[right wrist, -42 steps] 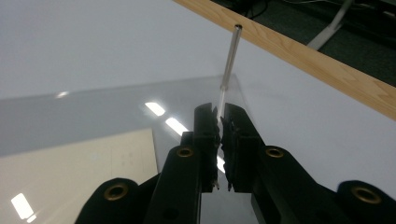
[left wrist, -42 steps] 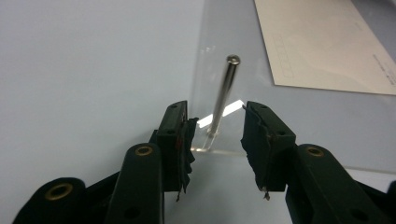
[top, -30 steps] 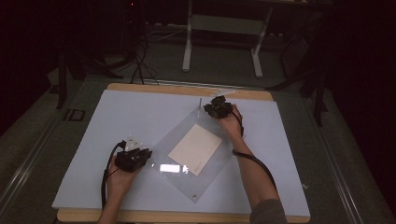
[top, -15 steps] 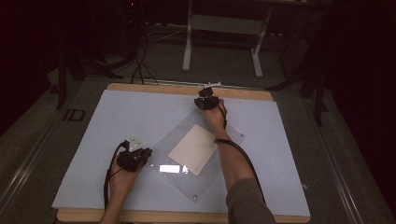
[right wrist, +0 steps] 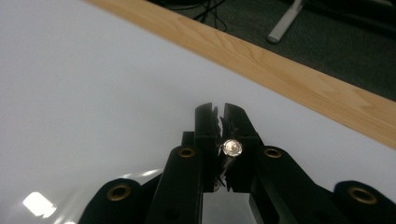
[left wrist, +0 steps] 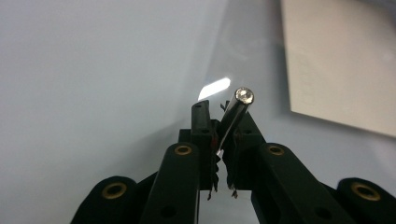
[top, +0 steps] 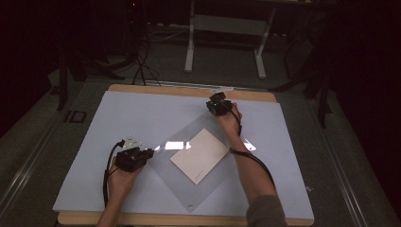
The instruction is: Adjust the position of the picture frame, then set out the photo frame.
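Left gripper (top: 142,155) sits at the left corner of the clear sheet (top: 189,189), jaws clamped tight on a small metal rod (left wrist: 236,116). In the left gripper view the rod stands tilted between the two black jaws, its round shiny end up and leaning to the right, above the clear sheet. A white card (left wrist: 341,60) lies just beyond, up right in that view

Right gripper (top: 218,105) is at the far corner of the clear sheet, near the back wooden edge (top: 189,91) of the table. Its jaws have just been closing and now sit narrow on a second metal rod (right wrist: 232,148), round silver end facing the camera, pinched between the jaw tips. Below the jaws in the right gripper view the glossy sheet edge (right wrist: 140,173) shows against the pale blue mat (right wrist: 93,84)

From the high view the clear sheet lies turned like a diamond on the mat, white card (top: 199,155) resting on its middle, well apart from both grippers. Person's forearms come in from the bottom, cable trailing along the right arm
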Demonstrator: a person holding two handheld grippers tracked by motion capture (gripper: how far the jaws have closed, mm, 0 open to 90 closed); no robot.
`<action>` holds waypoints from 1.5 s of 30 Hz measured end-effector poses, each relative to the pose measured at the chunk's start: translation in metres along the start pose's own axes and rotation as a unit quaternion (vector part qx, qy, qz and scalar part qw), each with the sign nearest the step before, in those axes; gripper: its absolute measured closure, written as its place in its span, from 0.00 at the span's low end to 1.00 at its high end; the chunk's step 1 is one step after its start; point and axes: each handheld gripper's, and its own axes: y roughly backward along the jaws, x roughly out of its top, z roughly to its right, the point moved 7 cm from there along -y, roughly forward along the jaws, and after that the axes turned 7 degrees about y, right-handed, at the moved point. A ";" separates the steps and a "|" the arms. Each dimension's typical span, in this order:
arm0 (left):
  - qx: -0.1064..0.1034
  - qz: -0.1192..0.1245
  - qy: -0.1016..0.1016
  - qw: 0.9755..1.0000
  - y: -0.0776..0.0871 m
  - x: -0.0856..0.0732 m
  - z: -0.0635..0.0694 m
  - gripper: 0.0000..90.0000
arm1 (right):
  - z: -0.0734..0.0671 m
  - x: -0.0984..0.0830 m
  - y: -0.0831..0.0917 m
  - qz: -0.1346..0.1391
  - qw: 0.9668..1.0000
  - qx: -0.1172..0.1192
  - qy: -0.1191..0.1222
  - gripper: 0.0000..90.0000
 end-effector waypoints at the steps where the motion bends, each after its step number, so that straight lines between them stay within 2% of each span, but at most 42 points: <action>1: -0.005 0.000 0.002 1.000 -0.001 0.002 -0.001 0.92 | 0.002 -0.004 0.011 0.001 1.000 0.001 0.009 0.95; 4: -0.002 0.004 0.012 1.000 0.000 0.011 -0.009 0.92 | 0.006 -0.013 0.045 0.008 1.000 0.007 0.019 0.95; 5: 0.001 0.008 0.017 1.000 0.000 0.016 -0.014 0.92 | 0.004 -0.023 0.070 0.015 1.000 0.020 0.016 0.95; 6: 0.000 0.007 0.019 1.000 0.000 0.021 -0.018 0.92 | 0.004 -0.023 0.070 0.015 1.000 0.020 0.016 0.95; 9: 0.016 -0.004 0.024 1.000 -0.006 0.038 -0.031 0.92 | -0.004 -0.041 0.100 0.016 0.999 0.036 0.014 0.94; 10: 0.014 -0.009 0.026 1.000 -0.010 0.042 -0.034 0.92 | -0.008 -0.048 0.107 0.015 0.999 0.038 0.016 0.94; 13: 0.006 -0.031 0.025 0.999 -0.025 0.046 -0.034 0.93 | -0.014 -0.068 0.121 0.015 0.999 0.039 -0.002 0.94; 16: 0.005 -0.039 0.025 0.999 -0.039 0.043 -0.030 0.93 | -0.012 -0.087 0.123 0.012 0.999 0.037 -0.023 0.94; 19: 0.010 -0.046 0.022 0.999 -0.049 0.042 -0.028 0.93 | -0.010 -0.106 0.117 0.007 0.998 0.035 -0.047 0.94; 21: 0.016 -0.042 0.016 0.999 -0.051 0.043 -0.027 0.93 | -0.010 -0.117 0.112 0.003 0.997 0.037 -0.061 0.94; 24: 0.019 -0.041 0.016 0.999 -0.052 0.044 -0.026 0.93 | -0.008 -0.124 0.108 0.021 0.995 0.047 -0.080 0.94; 27: 0.022 -0.034 0.018 0.999 -0.052 0.043 -0.026 0.93 | -0.009 -0.123 0.108 0.021 0.997 0.039 -0.069 0.94; 33: 0.023 -0.028 0.021 0.999 -0.052 0.042 -0.026 0.92 | -0.009 -0.125 0.108 0.041 0.995 0.042 -0.081 0.93; 39: 0.023 -0.027 0.021 0.999 -0.051 0.041 -0.026 0.92 | -0.009 -0.125 0.107 0.044 0.995 0.047 -0.074 0.93; 42: 0.014 -0.024 0.032 0.999 -0.051 0.040 -0.027 0.91 | -0.009 -0.125 0.108 0.045 0.995 0.049 -0.078 0.93; 45: -0.010 -0.014 0.051 0.999 -0.050 0.038 -0.029 0.87 | -0.009 -0.126 0.108 0.050 0.994 0.049 -0.079 0.92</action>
